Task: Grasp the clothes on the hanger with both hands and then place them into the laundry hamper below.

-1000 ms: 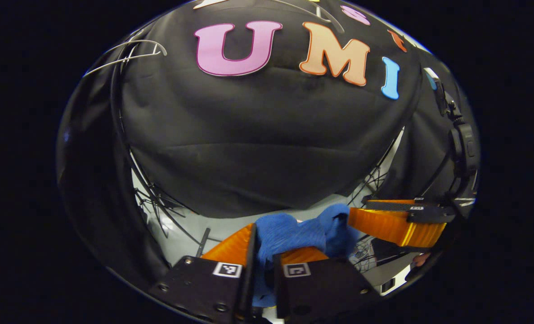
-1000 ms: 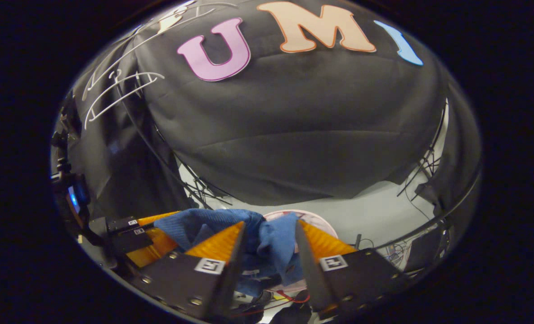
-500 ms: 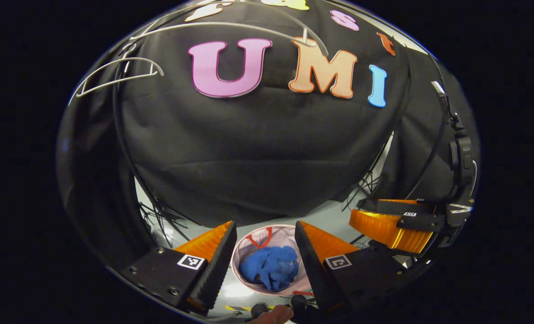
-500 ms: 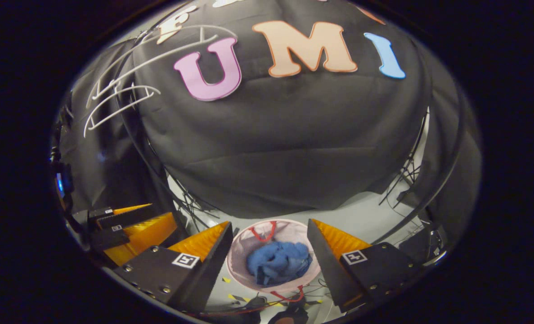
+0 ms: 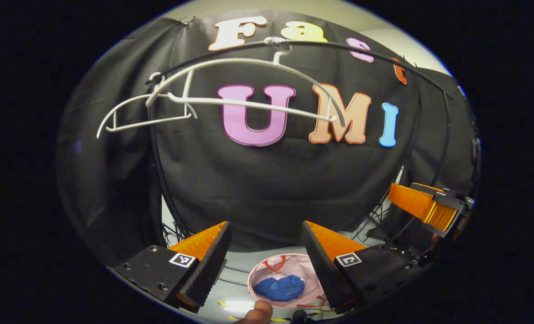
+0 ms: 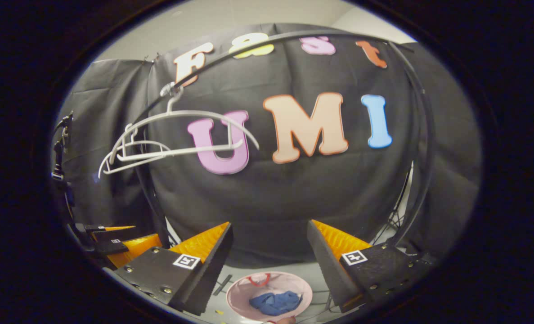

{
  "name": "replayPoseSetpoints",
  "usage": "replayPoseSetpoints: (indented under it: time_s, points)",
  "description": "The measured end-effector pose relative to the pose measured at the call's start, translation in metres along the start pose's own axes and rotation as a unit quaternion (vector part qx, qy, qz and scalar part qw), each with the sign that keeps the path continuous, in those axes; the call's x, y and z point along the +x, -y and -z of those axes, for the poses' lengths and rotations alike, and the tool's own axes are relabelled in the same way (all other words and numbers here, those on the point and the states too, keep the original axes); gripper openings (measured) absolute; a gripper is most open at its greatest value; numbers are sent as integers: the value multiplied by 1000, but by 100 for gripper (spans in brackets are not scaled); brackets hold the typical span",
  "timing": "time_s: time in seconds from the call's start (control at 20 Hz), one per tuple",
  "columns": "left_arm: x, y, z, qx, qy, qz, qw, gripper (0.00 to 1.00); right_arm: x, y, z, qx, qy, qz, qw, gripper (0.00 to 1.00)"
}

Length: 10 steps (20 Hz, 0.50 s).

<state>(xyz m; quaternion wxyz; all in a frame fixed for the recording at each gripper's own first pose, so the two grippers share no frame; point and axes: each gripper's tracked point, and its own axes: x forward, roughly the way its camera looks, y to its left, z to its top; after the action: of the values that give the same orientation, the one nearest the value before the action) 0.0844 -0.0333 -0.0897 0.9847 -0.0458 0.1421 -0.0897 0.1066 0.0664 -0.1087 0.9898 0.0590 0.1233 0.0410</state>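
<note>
Clothes (image 5: 279,288), one blue bundle, lie inside the pink hamper (image 5: 258,275) at lower centre; both tools (image 5: 265,252) (image 6: 269,256) gape wide, empty; two bare white hangers (image 5: 244,85) hang at upper left.

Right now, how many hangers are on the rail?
2: a bare white hanger hooked near the rail's middle, and another hanger further left, partly behind it. More could be hidden.

Left gripper (image 5: 265,238) and right gripper (image 6: 269,240) both w/ jaws spread, nothing between fingers. Straight drop to hamper (image 5: 257,278) on floor is unobstructed; its mouth is open, blue cloth (image 5: 279,288) lying low inside. Overhead obstacles: bare white hangers (image 5: 244,83) on black rail (image 5: 361,49). Rail's upright (image 6: 152,198) stands near left side.
</note>
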Motion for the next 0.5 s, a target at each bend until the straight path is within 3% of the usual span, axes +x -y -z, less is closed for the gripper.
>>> replayPoseSetpoints:
  time_s: [0.35, 0.5]
  points:
    - [-32, -7, -82, 18, 61, 1, 998, 96, -41, -17, -56, 21, 40, 13, 999, 96]
    - [-43, -8, -99, 37, 72, -3, 997, 96, -55, -9, -72, 22, 55, 28, 998, 100]
